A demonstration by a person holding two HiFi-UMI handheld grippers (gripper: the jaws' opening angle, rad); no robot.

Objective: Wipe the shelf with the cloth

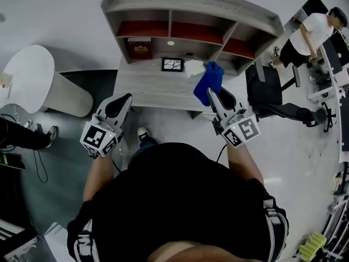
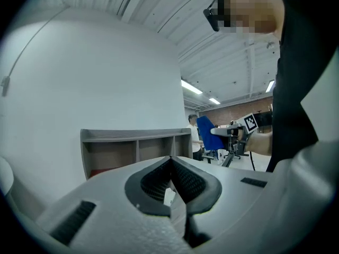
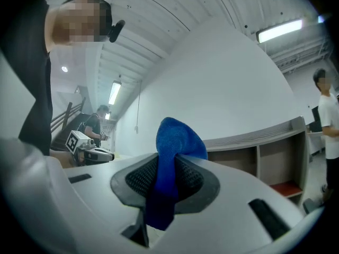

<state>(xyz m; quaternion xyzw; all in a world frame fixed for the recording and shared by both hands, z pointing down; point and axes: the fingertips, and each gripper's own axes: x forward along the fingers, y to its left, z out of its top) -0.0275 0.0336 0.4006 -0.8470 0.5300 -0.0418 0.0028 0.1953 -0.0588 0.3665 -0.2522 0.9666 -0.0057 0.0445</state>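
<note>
So the left gripper point(image 1: 124, 99) is clenched shut with nothing in it, jaws pressed tip to tip, held up in the air near the front left corner of the desk point(image 1: 143, 89). Behind that is the shelf point(image 1: 192, 5), a grey unit with open cubbies sitting on the desk. A red box point(image 1: 140, 48) and a dark picture frame point(image 1: 172, 64) stand just in front of it.

The right gripper point(image 1: 211, 93) is clamped on the blue cloth point(image 1: 208, 79), which bunches up above the jaws and also hangs down between them. The cloth is over the desk's right end, in front of the right cubbies. I can't tell if it touches the wood. It covers part of some white thing point(image 1: 193, 67) I can't identify.
</note>
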